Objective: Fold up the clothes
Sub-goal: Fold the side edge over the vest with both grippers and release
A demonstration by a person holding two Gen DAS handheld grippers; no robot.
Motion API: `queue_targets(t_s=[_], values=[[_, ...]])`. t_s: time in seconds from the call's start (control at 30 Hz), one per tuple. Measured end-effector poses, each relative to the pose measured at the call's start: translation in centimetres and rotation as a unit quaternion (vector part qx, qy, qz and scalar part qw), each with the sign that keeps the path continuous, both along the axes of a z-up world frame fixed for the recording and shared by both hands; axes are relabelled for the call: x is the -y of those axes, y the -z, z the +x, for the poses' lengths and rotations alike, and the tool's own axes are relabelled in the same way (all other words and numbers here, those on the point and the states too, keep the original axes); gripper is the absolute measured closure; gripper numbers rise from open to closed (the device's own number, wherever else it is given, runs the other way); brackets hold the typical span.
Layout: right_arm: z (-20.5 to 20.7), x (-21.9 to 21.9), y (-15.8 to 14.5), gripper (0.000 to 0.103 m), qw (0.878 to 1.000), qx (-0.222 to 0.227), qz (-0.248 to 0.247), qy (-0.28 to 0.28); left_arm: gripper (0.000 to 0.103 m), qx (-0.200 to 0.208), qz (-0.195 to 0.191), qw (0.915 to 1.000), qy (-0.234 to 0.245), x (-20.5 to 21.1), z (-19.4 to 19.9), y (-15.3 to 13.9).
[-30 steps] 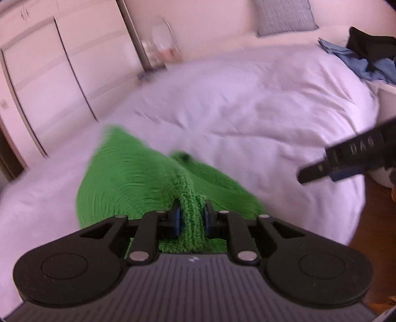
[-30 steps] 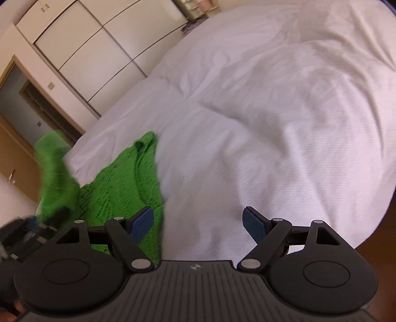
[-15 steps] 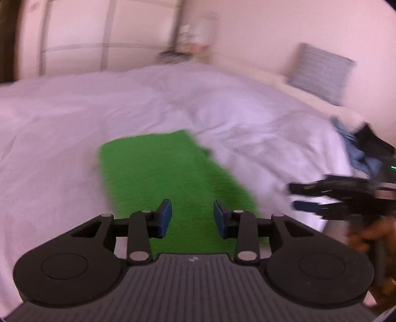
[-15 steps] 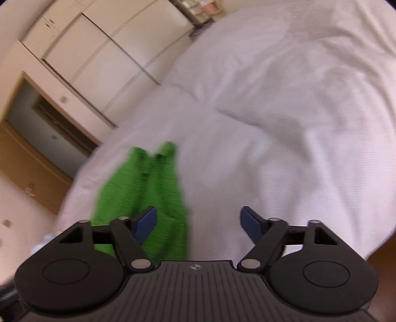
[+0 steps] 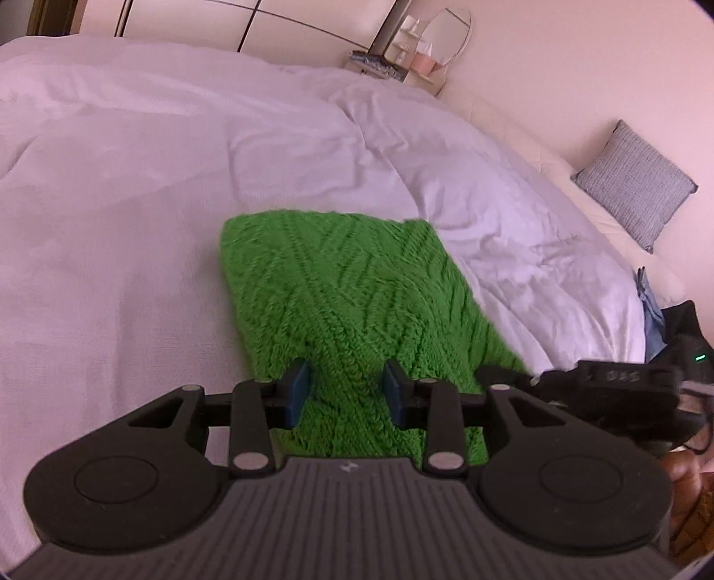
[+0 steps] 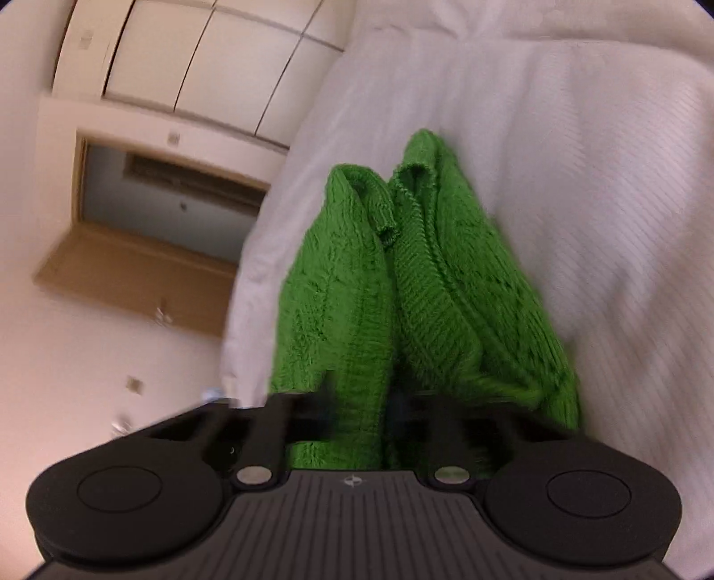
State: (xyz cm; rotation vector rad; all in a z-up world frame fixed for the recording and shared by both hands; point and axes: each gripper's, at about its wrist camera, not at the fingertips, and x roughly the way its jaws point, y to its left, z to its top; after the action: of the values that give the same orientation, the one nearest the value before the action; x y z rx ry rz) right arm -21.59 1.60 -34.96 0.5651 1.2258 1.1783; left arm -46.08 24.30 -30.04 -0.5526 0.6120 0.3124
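A green cable-knit sweater (image 5: 352,303) lies folded into a compact rectangle on the white duvet (image 5: 134,214). My left gripper (image 5: 346,392) is open just above its near edge, holding nothing. The right gripper's body (image 5: 624,392) shows at the sweater's right side in the left wrist view. In the right wrist view the sweater (image 6: 401,290) shows stacked layers and a ribbed cuff. My right gripper (image 6: 361,415) has narrowed around a thick fold of it; the fingers are blurred.
White wardrobe doors (image 6: 201,58) and a doorway (image 6: 169,200) stand beyond the bed's side. A grey cushion (image 5: 633,178) lies on a bench along the wall. A pile of blue and dark clothes (image 5: 660,312) sits at the bed's right. A mirror stand (image 5: 428,40) is at the back.
My left gripper let go of the sweater and opened above it. My right gripper swung in from the open duvet and narrowed onto the sweater's side layers.
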Motion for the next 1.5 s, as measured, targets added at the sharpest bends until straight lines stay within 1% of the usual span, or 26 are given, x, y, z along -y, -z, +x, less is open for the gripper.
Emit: queue_targets(t_s=[0.1, 0.2, 0.27, 0.3, 0.33, 0.4, 0.43, 0.47, 0.5, 0.53, 0.57, 0.6, 0.63, 0.7, 0.8, 0.83, 0.87, 0.9, 0.93, 1.03, 1.13, 1.23, 1.3, 1.37, 1.43, 1.5], values=[[-0.3, 0.0, -3.3, 0.090, 0.996, 0.093, 0.015, 0.008, 0.070, 0.010, 0.011, 0.9997, 0.017, 0.5, 1.4, -0.7], [-1.2, 1.1, -7.7, 0.092, 0.979, 0.199, 0.030, 0.026, 0.070, 0.019, 0.017, 0.9988, 0.041, 1.5, 3.0, -0.8], [-1.8, 2.2, -8.5, 0.093, 0.972, 0.231, 0.018, 0.040, 0.071, 0.021, 0.021, 0.9980, 0.056, 2.2, 4.1, -0.7], [-2.0, 2.6, -8.6, 0.093, 0.969, 0.241, 0.009, 0.046, 0.071, 0.011, 0.027, 0.9978, 0.060, 2.6, 4.7, -0.2], [-1.9, 2.8, -7.8, 0.093, 0.970, 0.238, -0.009, 0.052, 0.071, 0.002, 0.035, 0.9975, 0.061, 2.9, 5.1, 0.1], [-1.0, 2.6, -4.5, 0.092, 0.976, 0.199, -0.061, 0.061, 0.071, -0.007, 0.052, 0.9966, 0.064, 3.5, 5.4, 0.4], [-0.4, 2.5, -2.8, 0.089, 0.979, 0.175, -0.082, 0.064, 0.071, -0.010, 0.055, 0.9963, 0.066, 3.6, 5.3, 0.2], [0.0, 2.7, -1.5, 0.088, 0.983, 0.148, -0.083, 0.071, 0.071, -0.012, 0.057, 0.9960, 0.068, 3.7, 5.2, 0.0], [0.3, 3.1, -0.7, 0.086, 0.986, 0.122, -0.071, 0.083, 0.071, -0.011, 0.060, 0.9958, 0.068, 3.6, 4.8, -0.4], [0.4, 3.5, -0.4, 0.079, 0.988, 0.105, -0.061, 0.092, 0.071, -0.009, 0.063, 0.9958, 0.066, 3.4, 4.3, -0.8], [0.3, 3.9, -0.7, 0.073, 0.989, 0.100, -0.053, 0.098, 0.071, -0.006, 0.066, 0.9960, 0.060, 3.1, 3.9, -1.2], [0.1, 4.1, -1.2, 0.061, 0.988, 0.101, -0.049, 0.106, 0.071, -0.003, 0.068, 0.9962, 0.053, 2.9, 3.6, -1.5], [-0.1, 4.4, -1.7, 0.057, 0.987, 0.105, -0.046, 0.111, 0.072, -0.001, 0.070, 0.9964, 0.048, 2.6, 3.2, -1.9], [-0.5, 5.2, -2.3, 0.057, 0.987, 0.104, -0.041, 0.116, 0.073, -0.003, 0.067, 0.9969, 0.040, 2.3, 2.3, -1.8], [-1.6, 6.4, -2.3, 0.057, 0.989, 0.087, -0.043, 0.110, 0.076, -0.014, 0.057, 0.9969, 0.052, 3.0, 1.7, -1.1], [-1.9, 6.6, -2.3, 0.060, 0.990, 0.083, -0.046, 0.103, 0.075, -0.018, 0.060, 0.9964, 0.058, 3.6, 1.8, -0.7], [-2.1, 6.8, -2.4, 0.070, 0.990, 0.087, -0.050, 0.099, 0.075, -0.024, 0.076, 0.9949, 0.062, 4.4, 1.9, -0.5], [-2.3, 7.0, -2.7, 0.088, 0.989, 0.099, -0.055, 0.100, 0.075, -0.035, 0.097, 0.9926, 0.064, 5.2, 2.2, -0.2], [-2.4, 7.2, -3.0, 0.090, 0.987, 0.110, -0.060, 0.100, 0.075, -0.042, 0.106, 0.9914, 0.064, 5.6, 2.5, -0.2], [-2.7, 7.9, -4.0, 0.096, 0.982, 0.144, -0.076, 0.101, 0.075, -0.050, 0.107, 0.9902, 0.074, 6.5, 2.9, -0.7], [-3.1, 8.3, -4.5, 0.097, 0.976, 0.171, -0.097, 0.099, 0.075, -0.066, 0.124, 0.9871, 0.077, 7.4, 3.1, -0.3], [-3.4, 7.2, -2.0, 0.096, 0.972, 0.172, -0.137, 0.087, 0.074, -0.088, 0.136, 0.9843, 0.069, 8.1, 2.9, 0.8], [-3.8, 6.8, -1.2, 0.094, 0.968, 0.181, -0.147, 0.091, 0.075, -0.086, 0.148, 0.9829, 0.068, 8.9, 2.0, 0.1], [-4.3, 7.0, -2.0, 0.088, 0.965, 0.191, -0.152, 0.099, 0.075, -0.079, 0.149, 0.9833, 0.068, 9.6, 0.9, -0.5], [-5.1, 7.5, -3.4, 0.066, 0.957, 0.216, -0.156, 0.112, 0.075, -0.069, 0.144, 0.9848, 0.070, 10.2, -0.3, -1.0], [-6.5, 8.4, -4.9, 0.066, 0.949, 0.249, -0.144, 0.125, 0.075, -0.062, 0.137, 0.9861, 0.071, 10.9, -1.2, -0.9]])
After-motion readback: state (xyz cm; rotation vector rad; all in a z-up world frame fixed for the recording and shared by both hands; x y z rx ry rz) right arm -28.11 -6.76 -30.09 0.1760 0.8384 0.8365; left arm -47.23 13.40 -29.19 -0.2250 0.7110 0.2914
